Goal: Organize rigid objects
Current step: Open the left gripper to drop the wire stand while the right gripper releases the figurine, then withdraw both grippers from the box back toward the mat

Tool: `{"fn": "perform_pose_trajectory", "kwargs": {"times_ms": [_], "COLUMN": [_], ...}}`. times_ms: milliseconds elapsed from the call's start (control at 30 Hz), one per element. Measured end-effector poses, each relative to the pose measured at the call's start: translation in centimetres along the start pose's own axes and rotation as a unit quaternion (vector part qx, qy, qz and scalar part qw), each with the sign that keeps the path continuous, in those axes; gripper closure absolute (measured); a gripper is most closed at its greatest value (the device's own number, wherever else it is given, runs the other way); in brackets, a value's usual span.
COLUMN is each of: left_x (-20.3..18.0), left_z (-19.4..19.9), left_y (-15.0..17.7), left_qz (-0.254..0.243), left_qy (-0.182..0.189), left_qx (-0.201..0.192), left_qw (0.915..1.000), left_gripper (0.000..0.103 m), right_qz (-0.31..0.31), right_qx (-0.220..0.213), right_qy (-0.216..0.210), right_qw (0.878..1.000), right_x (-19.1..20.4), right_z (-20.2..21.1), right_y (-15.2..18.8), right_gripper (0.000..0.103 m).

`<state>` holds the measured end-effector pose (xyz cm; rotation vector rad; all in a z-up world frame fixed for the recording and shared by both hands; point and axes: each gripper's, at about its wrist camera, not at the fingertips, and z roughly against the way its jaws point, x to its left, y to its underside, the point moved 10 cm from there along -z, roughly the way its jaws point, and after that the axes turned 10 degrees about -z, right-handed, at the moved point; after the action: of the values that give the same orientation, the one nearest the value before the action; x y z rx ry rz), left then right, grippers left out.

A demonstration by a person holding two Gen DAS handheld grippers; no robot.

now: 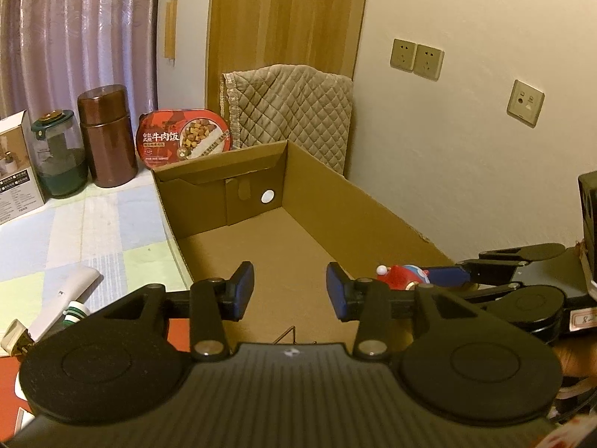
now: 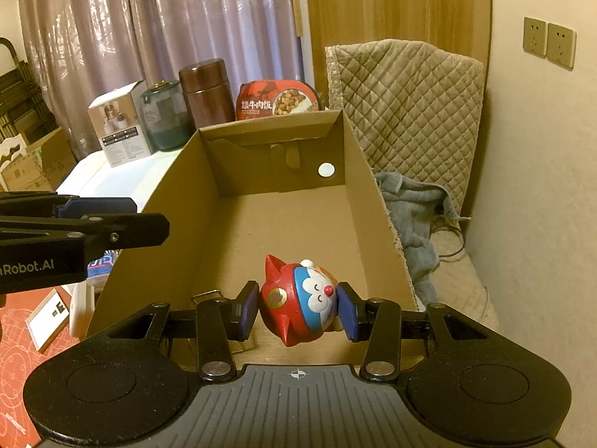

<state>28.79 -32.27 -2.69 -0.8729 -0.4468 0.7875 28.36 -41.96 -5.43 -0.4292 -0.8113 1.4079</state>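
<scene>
Cardboard box (image 2: 283,224) floor mostly bare

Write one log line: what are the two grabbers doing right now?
left gripper: open, empty | right gripper: shut on toy figure | toy: inside cardboard box

The right gripper (image 2: 298,308) clamps a red-and-blue cat figurine (image 2: 298,298) above the cardboard box (image 2: 179,201); at nine o'clock, the left gripper (image 2: 123,220).

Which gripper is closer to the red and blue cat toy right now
Right. The right gripper has the cat toy between its pads, inside the cardboard box. The left gripper is empty, off to the toy's side.
</scene>
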Motion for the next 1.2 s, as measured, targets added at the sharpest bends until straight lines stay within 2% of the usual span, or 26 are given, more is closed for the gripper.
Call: {"fn": "perform_pose_trajectory", "kwargs": {"times_ms": [133, 200, 300, 533, 733, 967, 1067, 1200], "left_x": [0.3, 0.5, 1.1, 3.0, 4.5, 7.2, 8.7, 10.3], "left_z": [0.3, 0.6, 1.2, 4.1, 7.8, 14.0, 16.4, 19.5], "left_y": [-0.1, -0.1, -0.2, 0.3, 1.7, 5.8, 8.1, 10.9], "left_qz": [0.001, 0.002, 0.007, 0.028, 0.045, 0.073, 0.082, 0.091], "left_qy": [-0.004, -0.008, -0.015, -0.031, -0.045, -0.080, -0.106, -0.132], "left_qx": [-0.003, -0.005, -0.010, -0.018, -0.023, -0.031, -0.029, -0.029], "left_qw": [1.0000, 1.0000, 0.9998, 0.9990, 0.9977, 0.9937, 0.9906, 0.9867], "left_gripper": [0.066, 0.066, 0.066, 0.066, 0.066, 0.062, 0.062, 0.059], "right_qz": [-0.001, -0.007, -0.033, -0.026, -0.023, -0.013, -0.009, -0.006], "right_qx": [-0.002, -0.018, -0.043, -0.057, -0.067, -0.085, -0.088, -0.094], "right_qy": [-0.006, -0.016, -0.018, -0.012, -0.023, -0.056, -0.073, -0.095], "right_qw": [1.000, 1.000, 0.998, 0.998, 0.997, 0.995, 0.993, 0.991], "right_x": [0.3, 0.5, 0.2, 1.6, 4.5, 10.0, 12.5, 15.5], "right_z": [-0.1, 0.2, 1.1, 3.7, 6.5, 10.2, 11.1, 11.8], "right_y": [-0.1, -0.6, -1.8, -2.6, -2.2, -0.6, 0.7, 2.5], "right_gripper": [0.061, 0.060, 0.046, 0.046, 0.044, 0.038, 0.035, 0.026]}}
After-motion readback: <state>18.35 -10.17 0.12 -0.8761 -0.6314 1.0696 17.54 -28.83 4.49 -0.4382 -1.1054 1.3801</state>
